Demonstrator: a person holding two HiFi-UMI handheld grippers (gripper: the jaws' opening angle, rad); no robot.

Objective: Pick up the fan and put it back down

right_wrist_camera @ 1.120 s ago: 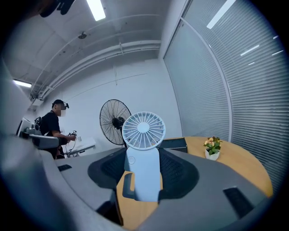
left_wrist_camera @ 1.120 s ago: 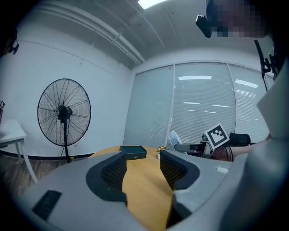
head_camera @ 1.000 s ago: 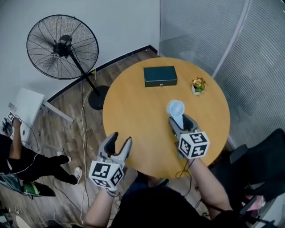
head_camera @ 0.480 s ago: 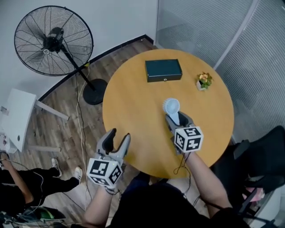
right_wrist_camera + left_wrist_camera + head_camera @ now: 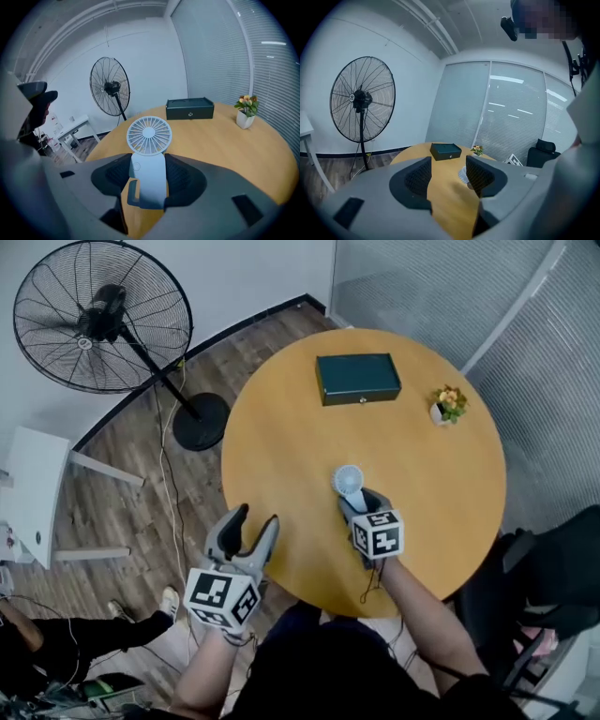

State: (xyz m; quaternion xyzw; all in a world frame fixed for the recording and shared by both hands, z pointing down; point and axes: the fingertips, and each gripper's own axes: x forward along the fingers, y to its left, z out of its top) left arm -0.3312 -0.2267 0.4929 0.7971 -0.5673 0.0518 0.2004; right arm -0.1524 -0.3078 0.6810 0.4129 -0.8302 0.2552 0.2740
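Observation:
A small white handheld fan (image 5: 348, 479) is in my right gripper (image 5: 361, 501), above the near part of the round wooden table (image 5: 281, 427). In the right gripper view the pads press both sides of the fan's handle (image 5: 151, 178), and its round grille (image 5: 149, 135) stands upright beyond the right gripper (image 5: 149, 171). Whether the fan's base touches the table I cannot tell. My left gripper (image 5: 251, 521) hangs open and empty off the table's near left edge. In the left gripper view, the left gripper (image 5: 447, 171) has nothing between its pads.
A dark green box (image 5: 357, 378) lies at the table's far side, and a small potted plant (image 5: 447, 405) stands to its right. A tall black pedestal fan (image 5: 98, 320) stands on the floor at left, near a white desk (image 5: 33, 493). A black chair (image 5: 553, 568) is at right.
My right gripper has come down and toward me with the small fan still held. The left gripper has shifted a little beside the table edge and stays open.

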